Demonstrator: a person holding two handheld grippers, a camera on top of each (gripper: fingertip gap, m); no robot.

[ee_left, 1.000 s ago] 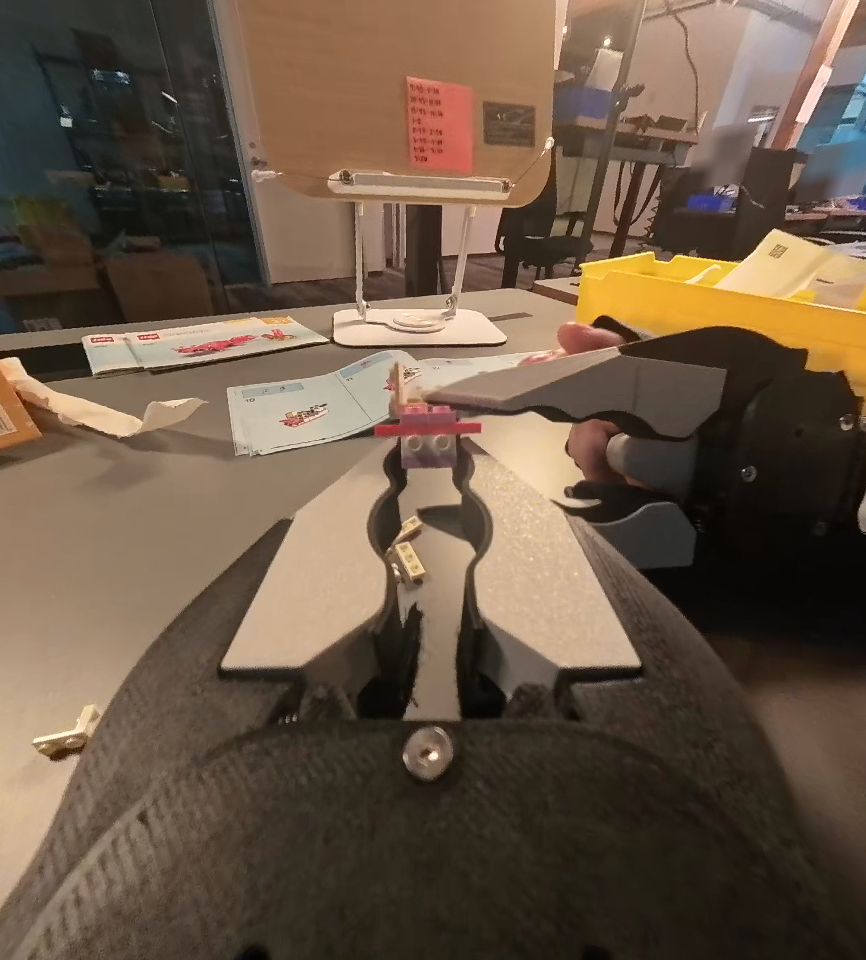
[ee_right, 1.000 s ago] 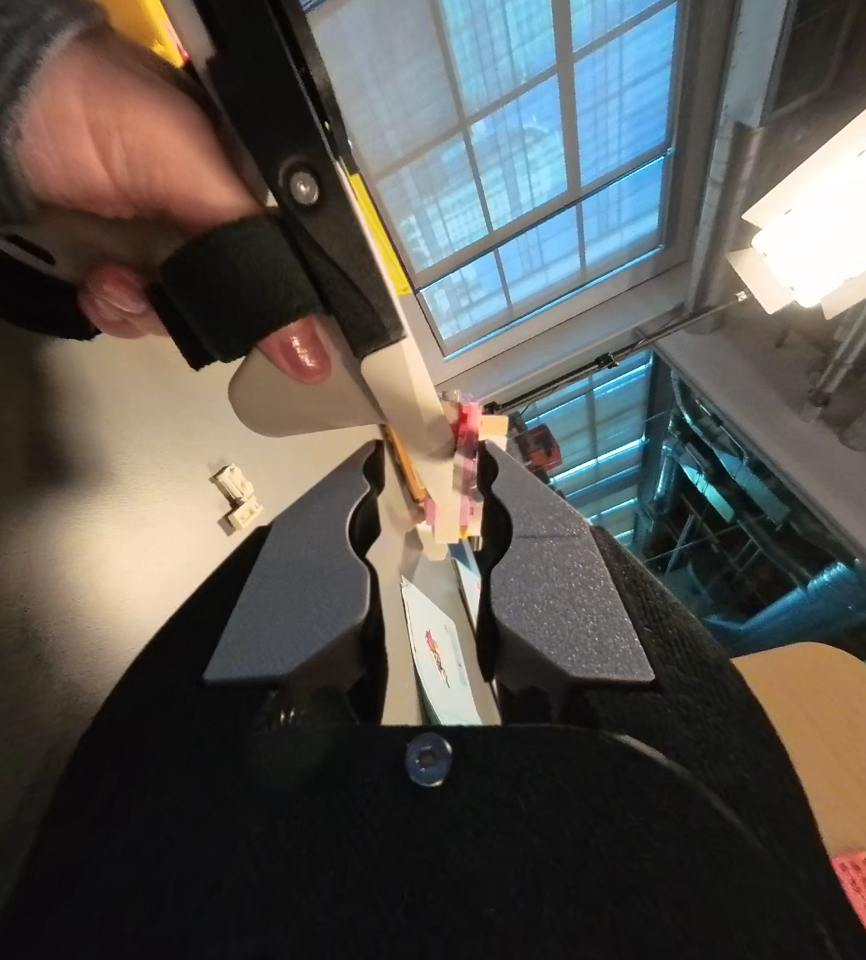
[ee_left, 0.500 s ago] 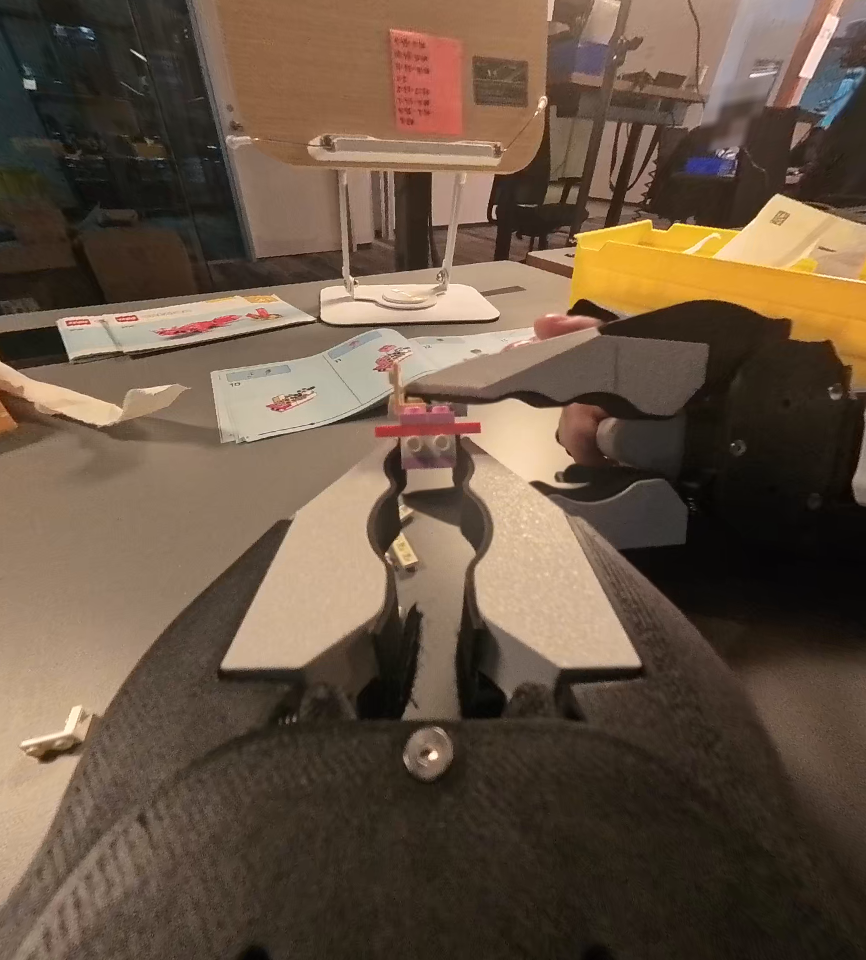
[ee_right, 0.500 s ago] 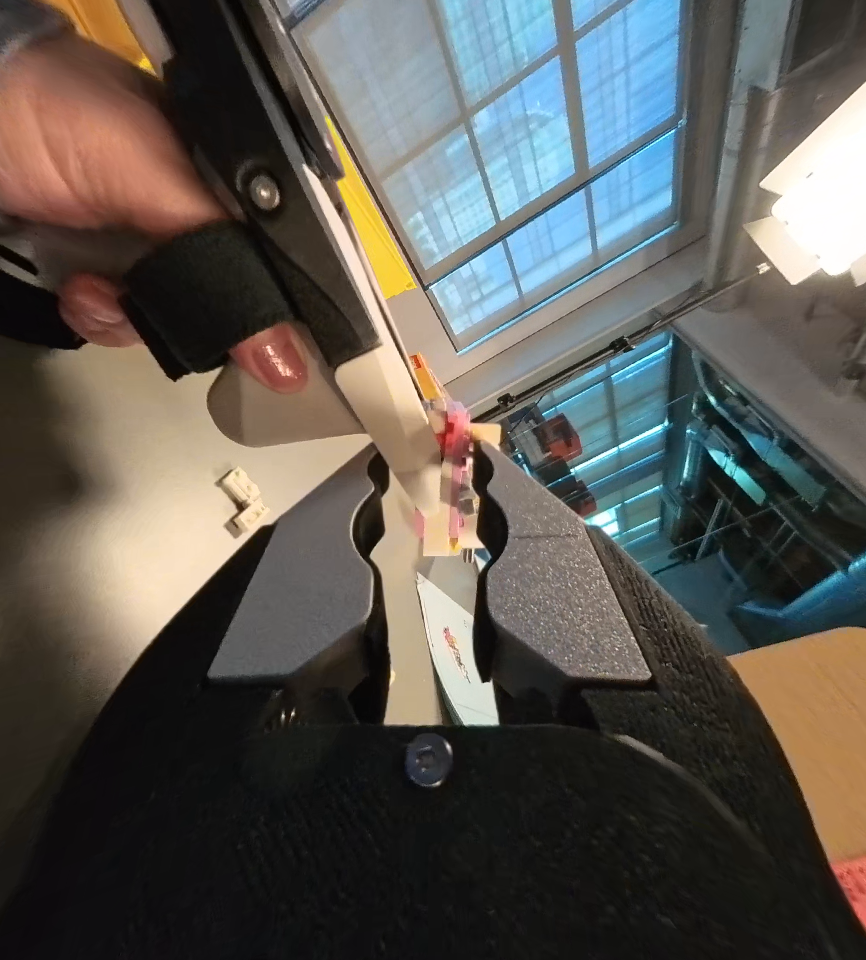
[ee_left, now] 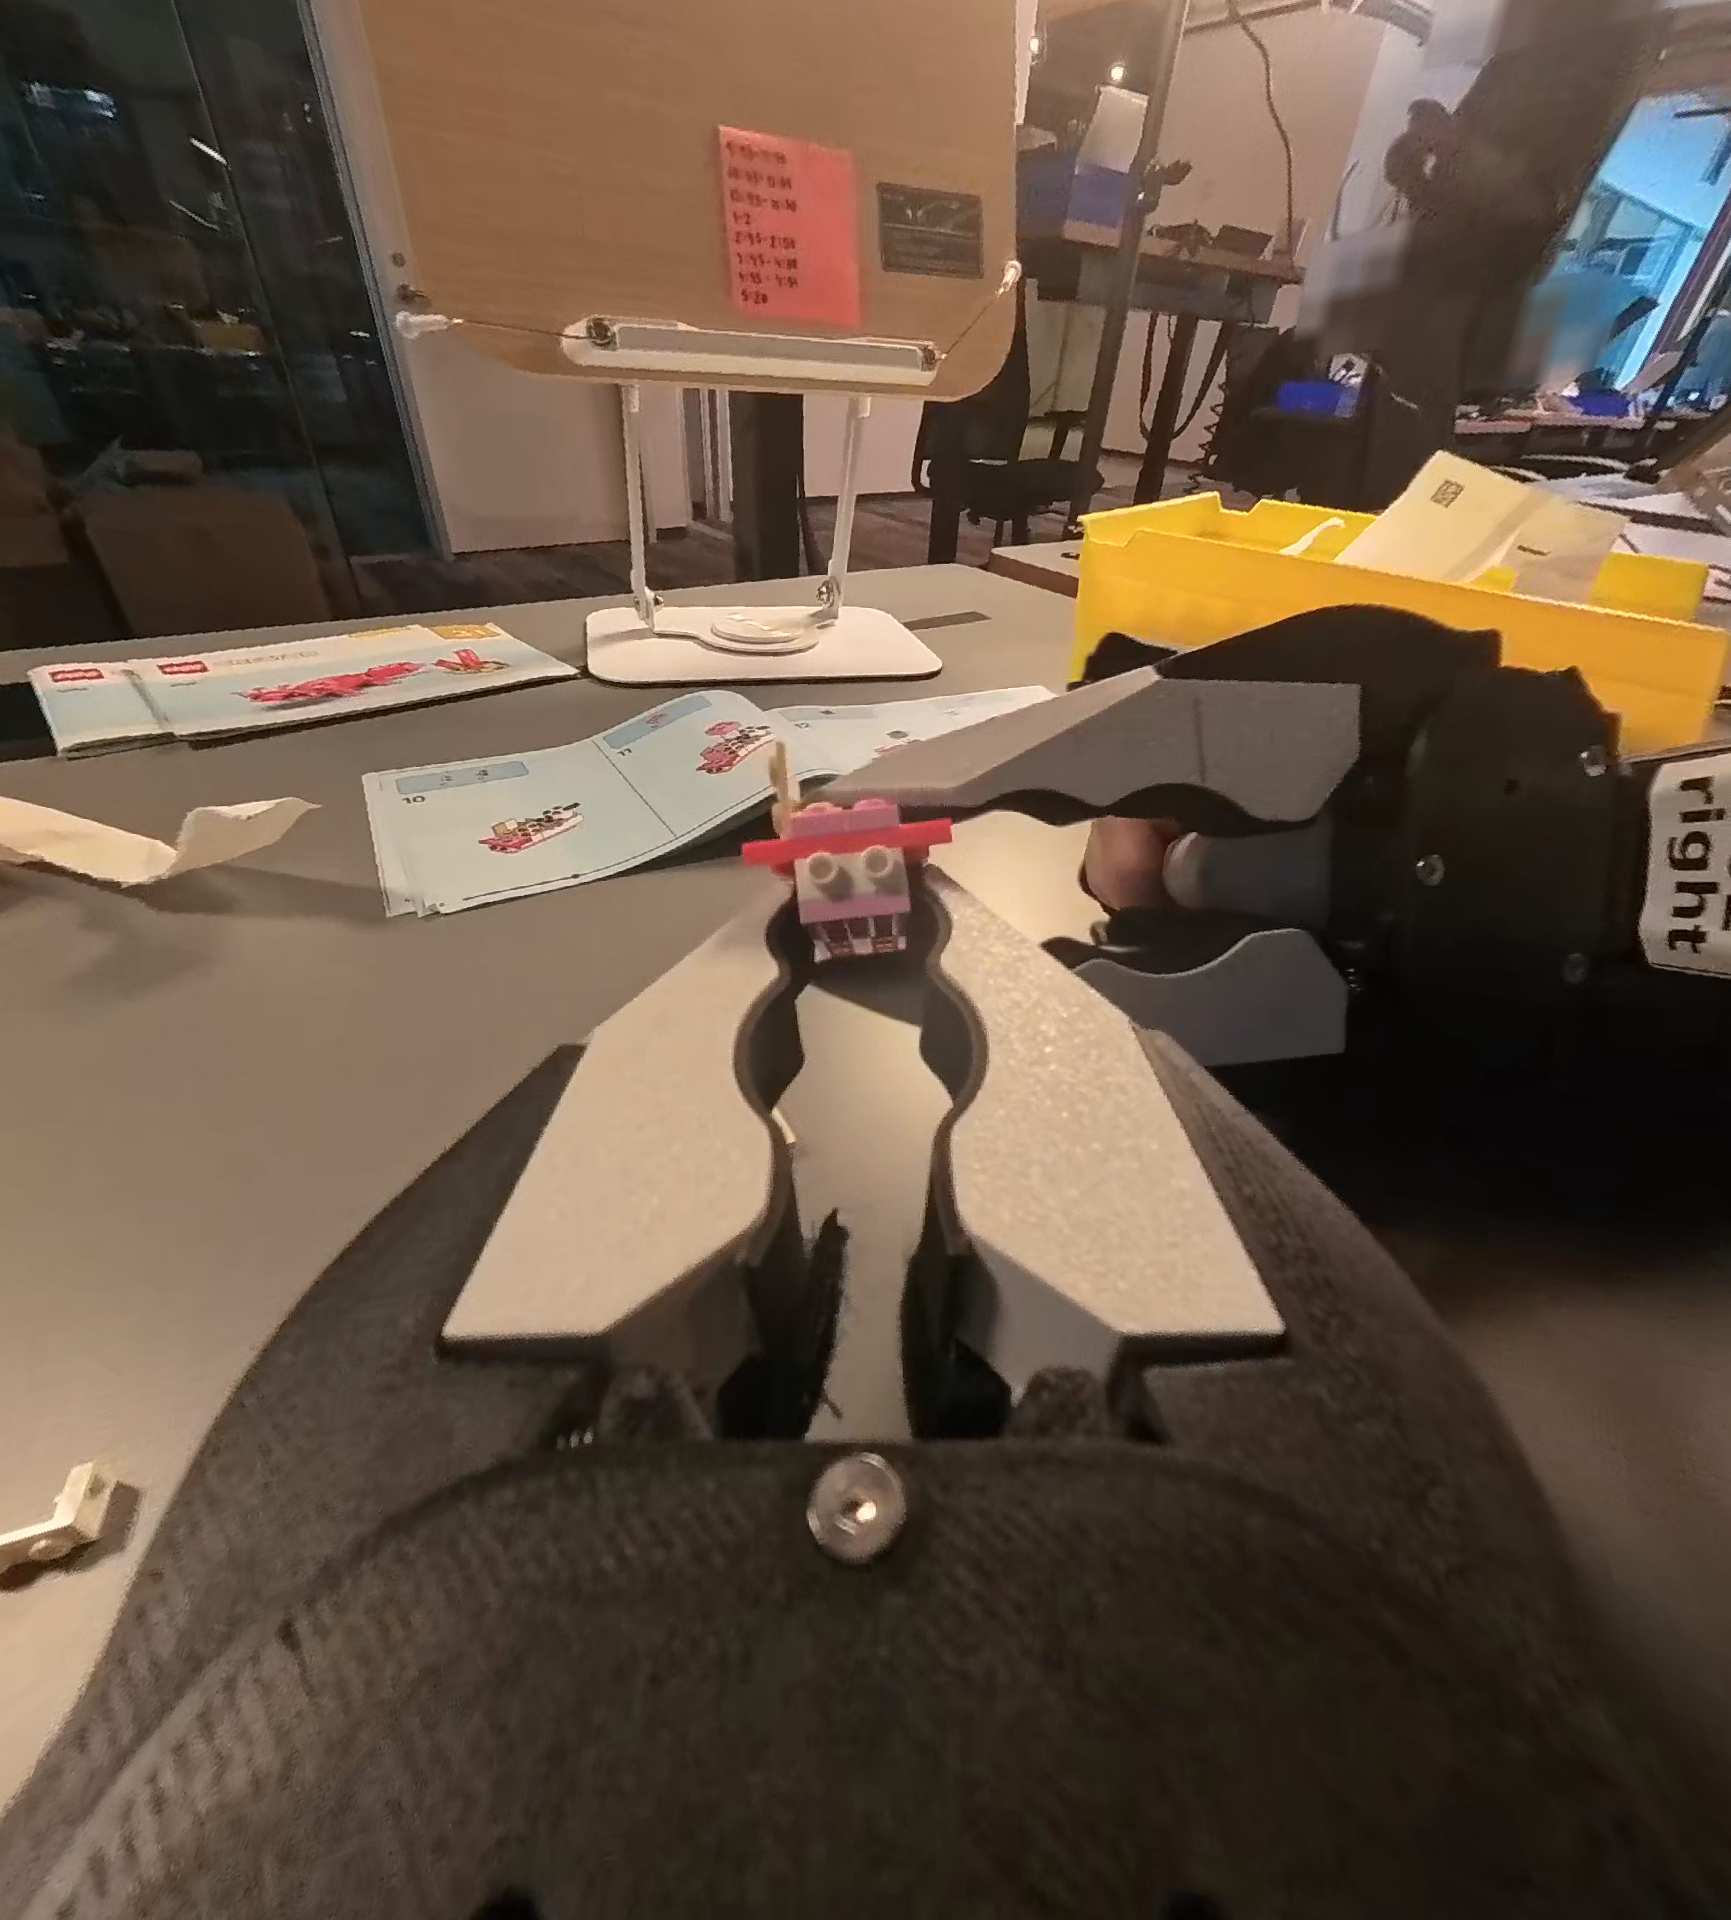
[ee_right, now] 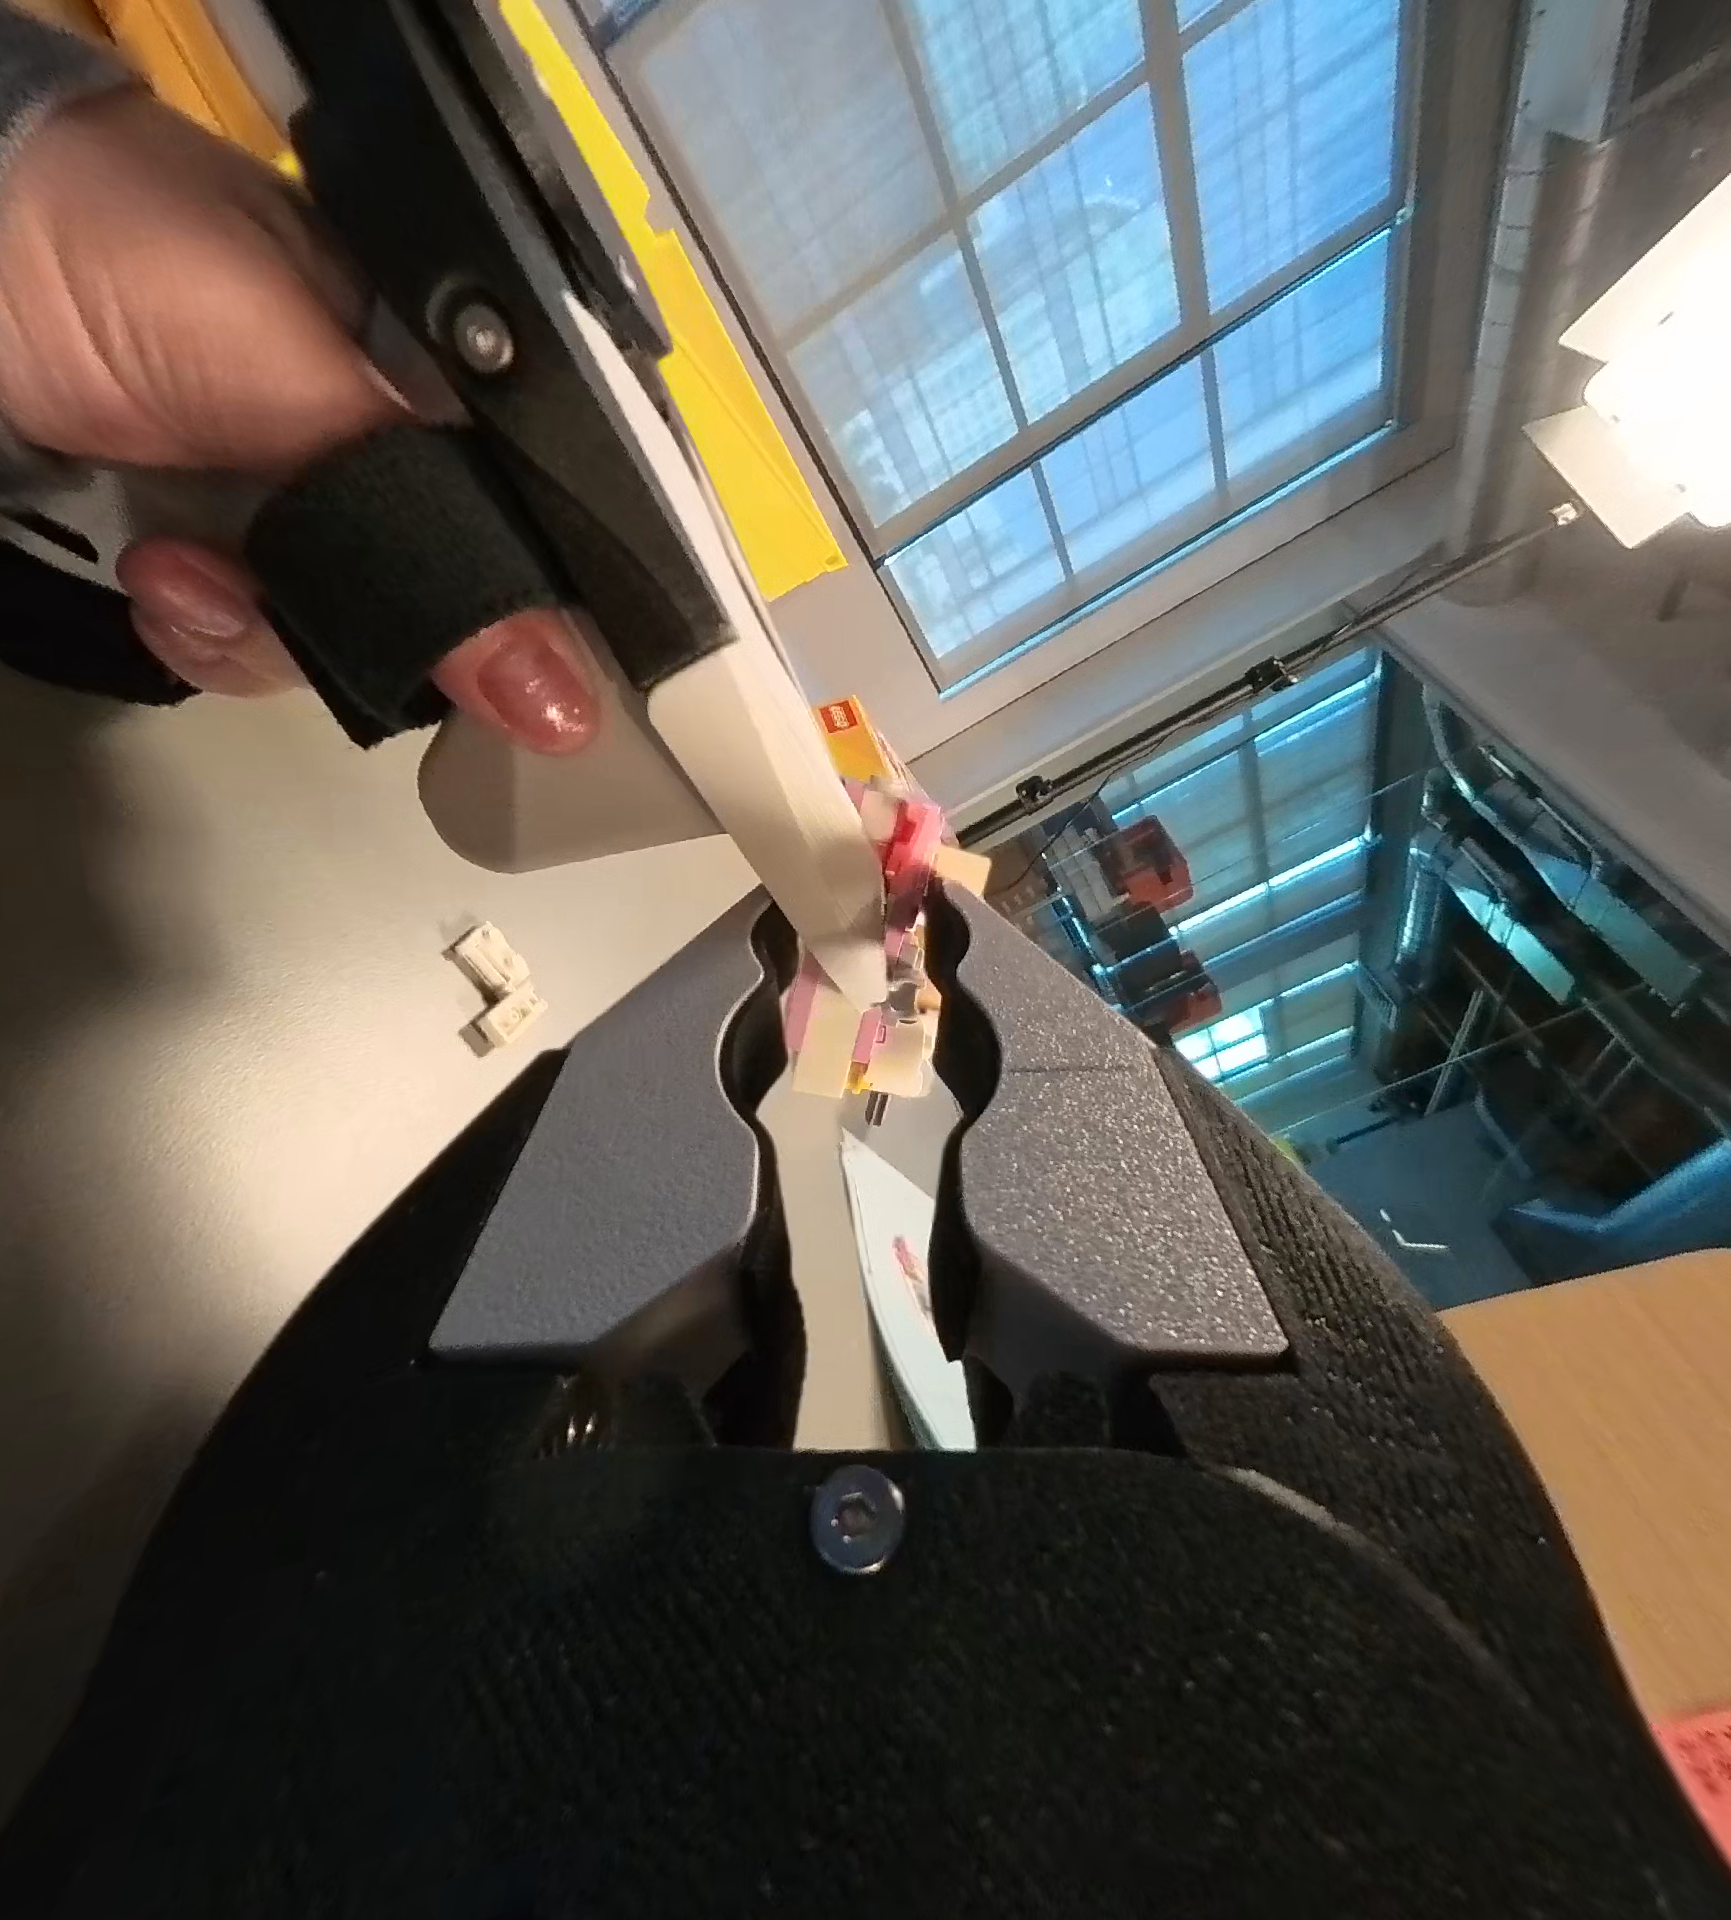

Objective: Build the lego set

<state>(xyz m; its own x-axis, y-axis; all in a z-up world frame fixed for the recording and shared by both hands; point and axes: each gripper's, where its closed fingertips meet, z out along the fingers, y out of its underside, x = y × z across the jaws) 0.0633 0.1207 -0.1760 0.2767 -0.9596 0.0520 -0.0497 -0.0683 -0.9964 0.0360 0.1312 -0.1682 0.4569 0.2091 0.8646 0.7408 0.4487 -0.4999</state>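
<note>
My left gripper (ee_left: 856,920) is shut on a small brick model (ee_left: 853,883) of pink, red and grey pieces with a tan stick on top, held above the grey table (ee_left: 217,1091). My right gripper (ee_right: 856,935) reaches in from the right, turned on its side. Its upper finger (ee_left: 1100,748) lies on the model's top studs; its lower fingertip is hidden behind my left finger. In the right wrist view the model (ee_right: 897,1039) and my left gripper's pale finger (ee_right: 778,831) stand between the right jaws, with a dark gap on the left side.
An open instruction booklet (ee_left: 632,800) and a closed one (ee_left: 300,691) lie behind the model. A yellow bin (ee_left: 1360,613) stands at the right, a wooden board on a white stand (ee_left: 695,177) at the back. A white bracket piece (ee_left: 30,1538) and torn paper (ee_left: 92,842) lie left. Both grippers' tips are close together, under 4 cm apart.
The right jaws have narrowed steadily around the model. My left gripper has kept its hold, and the model has tipped slightly so its underside shows.
</note>
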